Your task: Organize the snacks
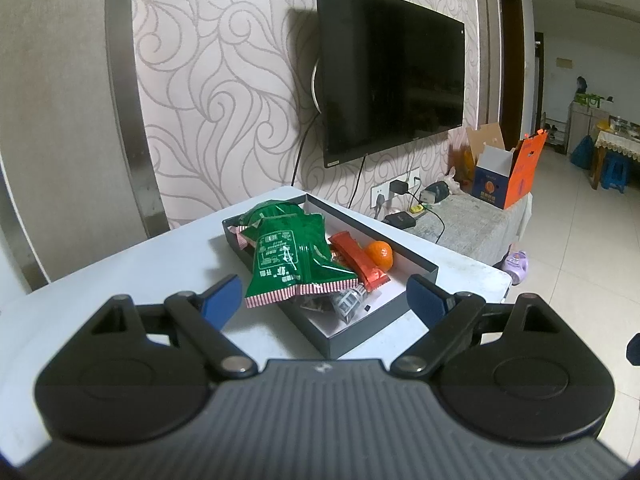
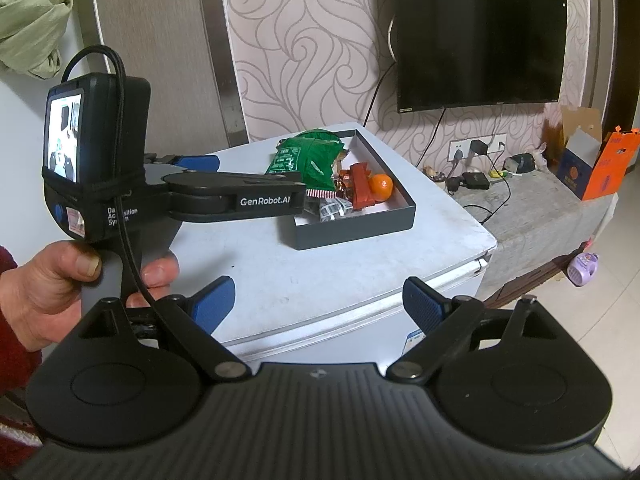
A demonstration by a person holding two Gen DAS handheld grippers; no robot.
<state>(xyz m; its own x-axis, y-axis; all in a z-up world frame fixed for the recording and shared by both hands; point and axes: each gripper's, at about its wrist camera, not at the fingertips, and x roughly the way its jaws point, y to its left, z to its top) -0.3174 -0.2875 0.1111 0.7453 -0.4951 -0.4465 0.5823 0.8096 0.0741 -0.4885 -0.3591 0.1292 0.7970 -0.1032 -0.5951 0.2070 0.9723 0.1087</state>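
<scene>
Left wrist view. The left gripper (image 1: 324, 298) hangs with its blue-padded jaws wide apart, nothing between them; both pads sit just short of the near end of the dark box (image 1: 416, 268). The box is long and shallow, on the white tabletop (image 1: 132, 276), with its long axis running from the near right corner away to the far left, toward the patterned wall. Inside the box: a large green packet (image 1: 290, 258) lies along the same axis, its striped crimped end nearest the gripper and overhanging the box's left wall. A second green packet (image 1: 266, 214) lies behind it at the far end. An orange-red bar (image 1: 358, 262) lies beside the large packet on its right, roughly parallel. A small orange (image 1: 380, 255) touches the bar's right side. A clear wrapper (image 1: 344, 302) shows under the packet's striped end.

Right wrist view. The right gripper (image 2: 318, 306) is also spread wide and empty, well short of the box (image 2: 356, 226), over the table's front edge. This view alone shows the left gripper (image 2: 208, 196) from the side, level with the box's left wall and partly hiding the green packet (image 2: 308, 162), and the hand (image 2: 60, 284) holding its grip.
</scene>
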